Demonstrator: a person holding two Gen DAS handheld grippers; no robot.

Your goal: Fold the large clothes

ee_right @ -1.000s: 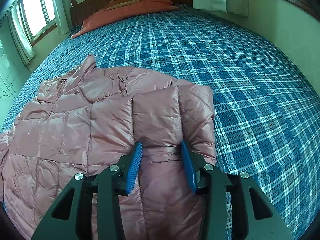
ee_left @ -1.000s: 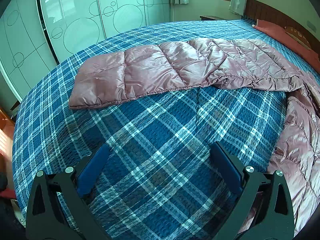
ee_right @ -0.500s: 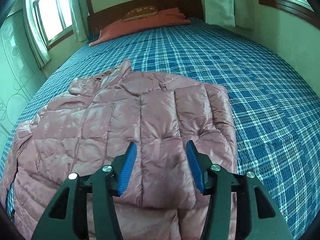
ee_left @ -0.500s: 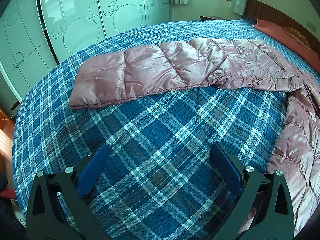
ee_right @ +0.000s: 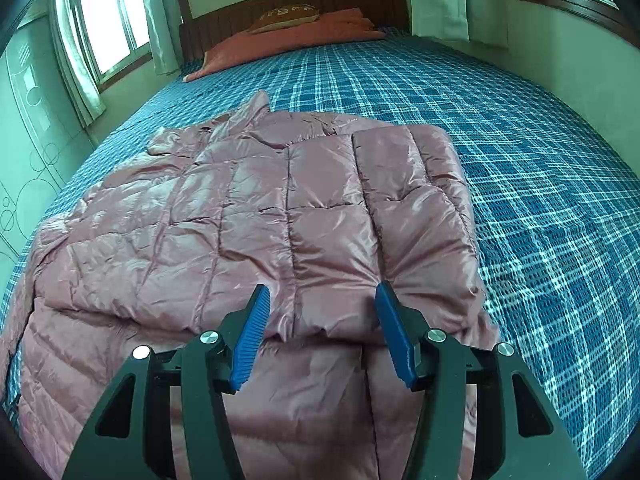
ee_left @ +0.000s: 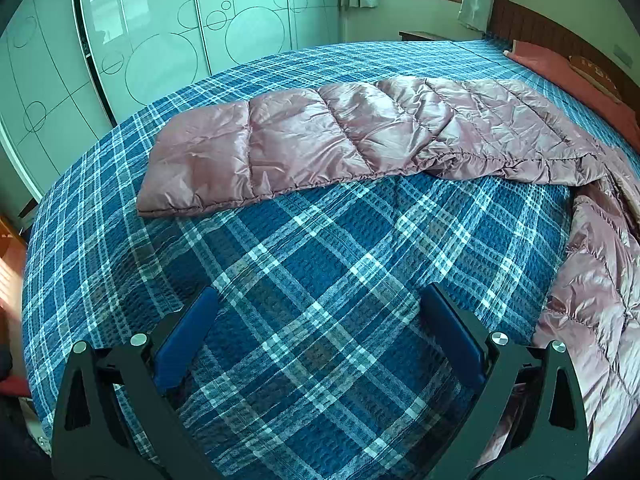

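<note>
Pink jacket (ee_right: 248, 216) on bed (ee_right: 540, 184), sleeve folded over, right tool (ee_right: 322, 300) spread just above its lower centre, left tool (ee_left: 318, 304) spread over bare bedcover

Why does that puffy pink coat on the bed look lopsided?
One sleeve of the shiny pink quilted down jacket is folded over its body, while the other sleeve lies stretched out across the blue plaid bedspread. Nothing looks torn or spilled.

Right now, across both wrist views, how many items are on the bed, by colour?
Pink: 1, the puffer jacket, one sleeve stretched out
Orange-red: 1, the folded blanket at the headboard
Brown patterned: 1, the pillow on that blanket
Total: 3
</note>
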